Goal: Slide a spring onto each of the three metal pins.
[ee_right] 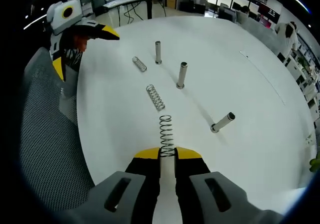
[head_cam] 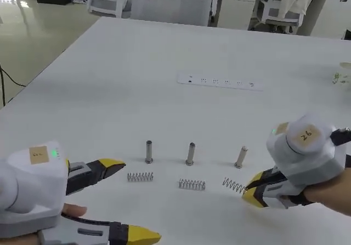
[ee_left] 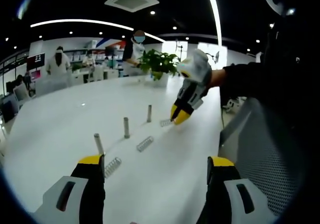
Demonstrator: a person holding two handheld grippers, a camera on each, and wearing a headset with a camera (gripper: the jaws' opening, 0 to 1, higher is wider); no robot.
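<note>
Three metal pins stand upright in a row on the white table: left pin (head_cam: 148,152), middle pin (head_cam: 190,154), right pin (head_cam: 241,157). A spring lies in front of each: left spring (head_cam: 140,176), middle spring (head_cam: 192,184), right spring (head_cam: 234,186). My right gripper (head_cam: 253,193) is shut on the near end of the right spring (ee_right: 166,129), its tips (ee_right: 167,154) pinching the coil against the table. My left gripper (head_cam: 129,199) is held open at the lower left, just short of the left spring (ee_left: 113,166), with nothing between its fingers (ee_left: 91,160).
A white power strip (head_cam: 219,82) lies farther back on the table. Office chairs (head_cam: 173,4) stand at the far edge. A grey mesh chair (ee_right: 45,134) sits by the near table edge. A potted plant (ee_left: 157,63) and people are beyond the table's end.
</note>
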